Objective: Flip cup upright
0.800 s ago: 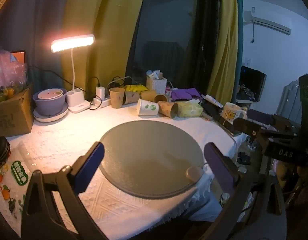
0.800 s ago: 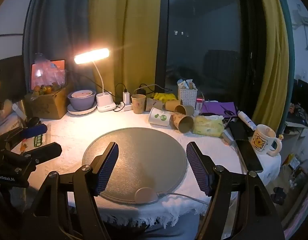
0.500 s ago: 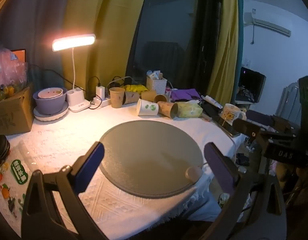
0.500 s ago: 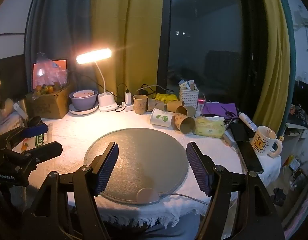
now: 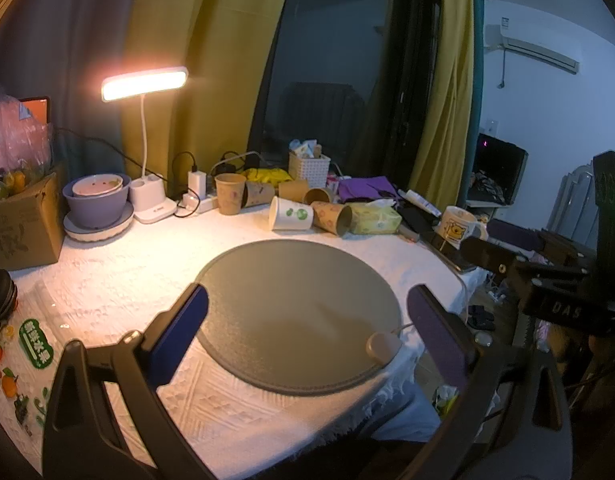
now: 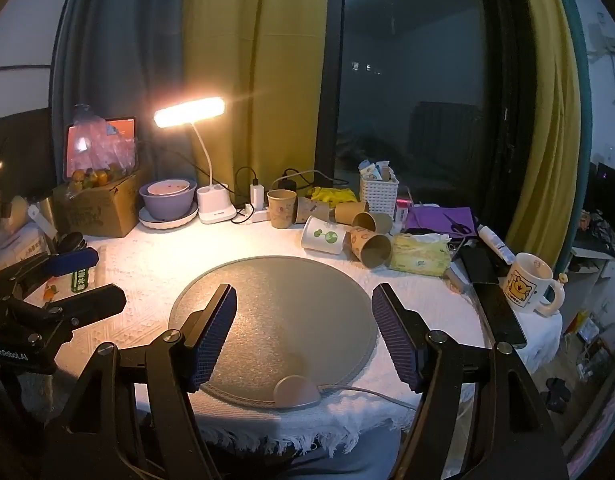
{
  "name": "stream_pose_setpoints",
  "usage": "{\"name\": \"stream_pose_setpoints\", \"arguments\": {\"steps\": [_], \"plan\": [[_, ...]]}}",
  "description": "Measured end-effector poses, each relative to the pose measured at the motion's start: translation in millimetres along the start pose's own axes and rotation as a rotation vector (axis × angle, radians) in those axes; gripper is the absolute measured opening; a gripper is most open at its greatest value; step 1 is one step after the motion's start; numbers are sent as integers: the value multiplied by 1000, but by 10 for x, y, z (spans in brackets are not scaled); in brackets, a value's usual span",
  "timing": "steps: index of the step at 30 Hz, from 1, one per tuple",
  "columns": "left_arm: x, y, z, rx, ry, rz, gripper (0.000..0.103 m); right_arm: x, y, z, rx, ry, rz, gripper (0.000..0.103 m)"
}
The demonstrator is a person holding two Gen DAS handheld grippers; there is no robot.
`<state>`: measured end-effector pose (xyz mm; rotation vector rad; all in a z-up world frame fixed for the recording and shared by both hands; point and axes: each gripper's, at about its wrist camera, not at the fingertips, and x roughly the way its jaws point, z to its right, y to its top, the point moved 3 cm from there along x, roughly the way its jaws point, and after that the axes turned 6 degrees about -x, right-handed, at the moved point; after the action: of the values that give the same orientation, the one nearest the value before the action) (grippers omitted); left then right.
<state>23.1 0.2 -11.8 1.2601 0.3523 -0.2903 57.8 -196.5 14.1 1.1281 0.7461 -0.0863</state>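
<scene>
Both tools hang back at the near edge of the table, jaws spread wide and gripping nothing: the left gripper [image 5: 307, 312] and the right gripper [image 6: 303, 312] frame the bare round grey mat [image 6: 291, 296]. No cup has been touched yet, so the step in hand looks like the reach.

The likely targets lie on their sides well beyond the mat's far edge: a white paper cup with a green print [image 6: 321, 236] and, touching its right side, a brown paper cup [image 6: 369, 246] whose mouth faces the right wrist camera. Two more brown cups lie tipped behind them, and one brown cup [image 6: 282, 208] already stands upright near the power strip [image 6: 257, 210].

To do it well, I would approach the white cup from the mat side, pinch lightly across its wall near the mid-body so the paper does not crush, lift clear of its neighbour, then rotate and set it down on the mat.

In the way: the yellow tissue pack [image 6: 419, 258] crowds the brown cup; the desk lamp [image 6: 189, 112], purple bowl [image 6: 167, 200] and white basket [image 6: 378, 196] stand close behind
</scene>
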Motion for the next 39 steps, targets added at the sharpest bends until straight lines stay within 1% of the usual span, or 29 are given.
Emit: {"name": "stream_pose_setpoints", "arguments": {"steps": [32, 35, 39], "plan": [[2, 50, -44, -9, -2, 4, 100, 2, -16, 65, 0, 1, 0, 73], [-1, 53, -54, -12, -2, 5, 100, -28, 1, -4, 2, -2, 1, 73], [-1, 52, -54, -12, -1, 6, 100, -27, 3, 1, 2, -1, 0, 73]]}}
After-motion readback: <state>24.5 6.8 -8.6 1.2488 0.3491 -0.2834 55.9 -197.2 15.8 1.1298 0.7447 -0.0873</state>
